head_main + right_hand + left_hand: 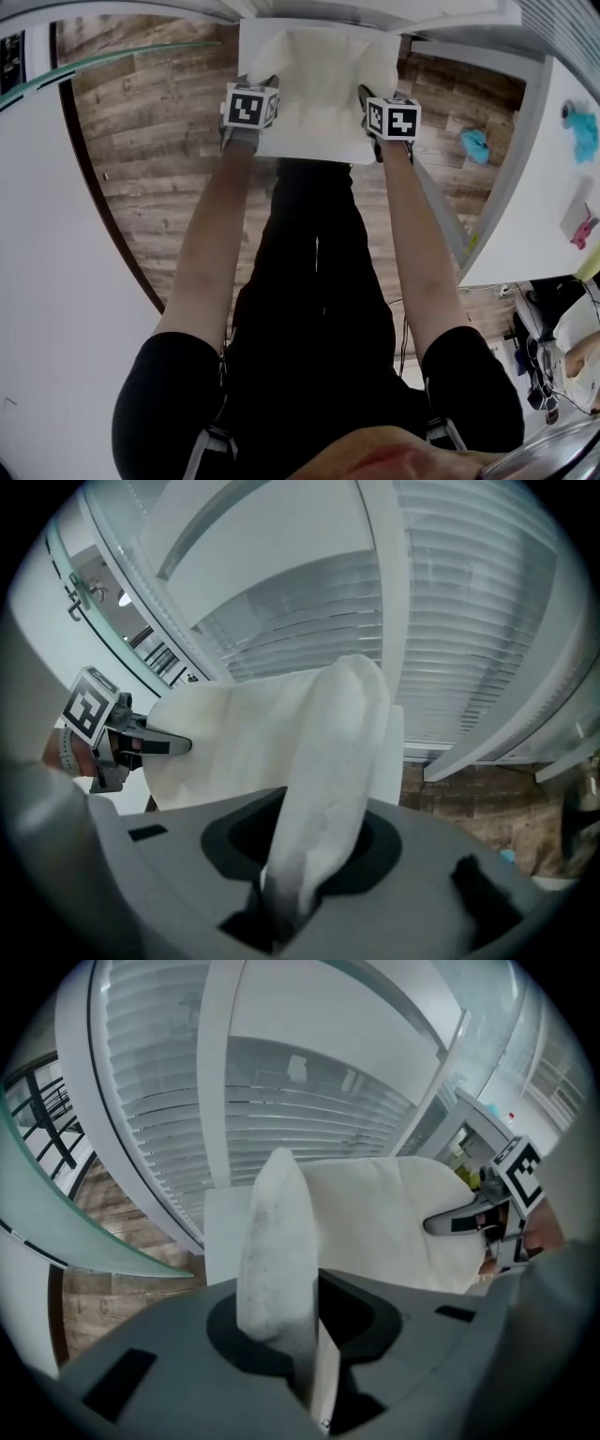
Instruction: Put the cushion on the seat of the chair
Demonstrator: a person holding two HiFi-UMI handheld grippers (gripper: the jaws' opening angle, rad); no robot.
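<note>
Cushion (319,84) is spread flat over the white chair seat (220,1232). Left gripper (255,89) pinches its left edge, right gripper (370,101) its right edge. The two-sided hold likely keeps it level for setting down.

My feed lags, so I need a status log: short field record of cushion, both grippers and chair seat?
cushion: white, stretched between both grippers
left gripper: jaws closed on cushion's left edge
right gripper: jaws closed on cushion's right edge
chair seat: white, right under cushion; contact unclear
task state: cushion not yet released
</note>
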